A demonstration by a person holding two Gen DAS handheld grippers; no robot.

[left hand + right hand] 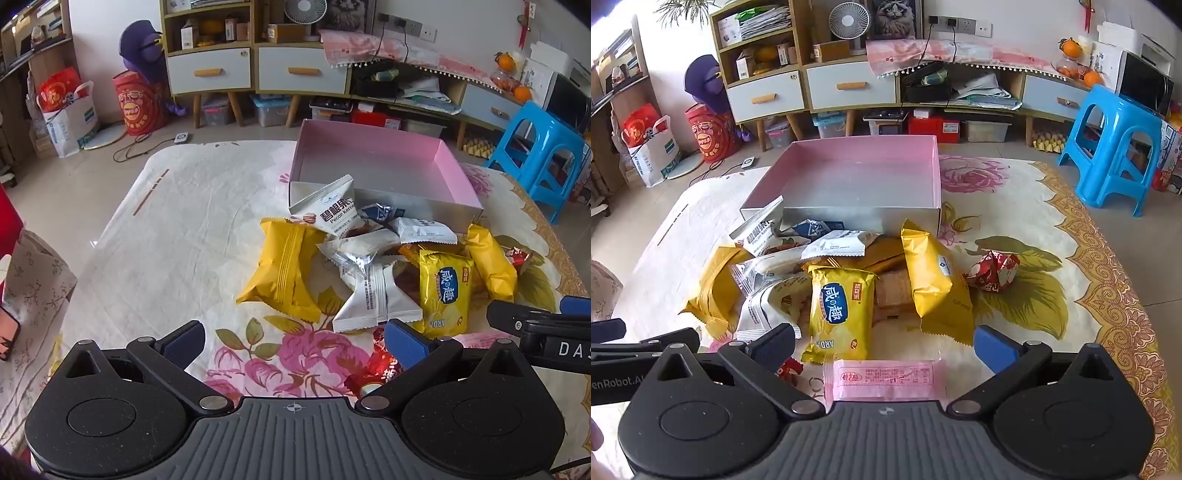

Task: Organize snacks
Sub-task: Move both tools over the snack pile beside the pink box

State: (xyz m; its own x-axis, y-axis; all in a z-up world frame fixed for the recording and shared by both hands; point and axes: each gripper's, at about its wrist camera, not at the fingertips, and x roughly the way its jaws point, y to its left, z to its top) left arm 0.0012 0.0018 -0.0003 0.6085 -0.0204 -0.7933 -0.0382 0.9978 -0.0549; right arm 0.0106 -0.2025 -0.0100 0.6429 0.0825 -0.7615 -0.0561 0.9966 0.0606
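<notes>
Two grippers hang over a worktop covered by a smooth, glossy cloth (173, 236) printed with pink roses and olive leaves, with an ornate gold border along its right side.

Left to right, the snack pile reads as follows. A large yellow pillow pack (282, 271) of matte film with crimped, saw-tooth ends lies at the left edge. Next to it a white triangular pecan pouch (327, 206) leans against the front wall of the box. Below it lie clear and white crinkled wrappers, including a white pack with a centre seam (376, 299). A shiny yellow cracker pack with a blue oval label (842, 308) lies in the middle, beside a second plain yellow pack (934, 284). A small red foil-wrapped sweet (993, 271) sits apart on the right. A flat pink sachet (886, 380) lies nearest the right gripper, and a red wrapper (382, 369) nearest the left gripper.

Behind the pile stands a shallow rectangular cardboard box (454, 166), pink inside, silver outside.

The left gripper (295, 341) has its jaws spread wide, nothing between the blue pads. The right gripper (884, 345) is likewise wide, above the pink sachet and not gripping it.

The room beyond has a tiled floor, a wooden cabinet with white drawers (768, 98), a desk fan (849, 22) and a blue plastic stool (1115, 144).
</notes>
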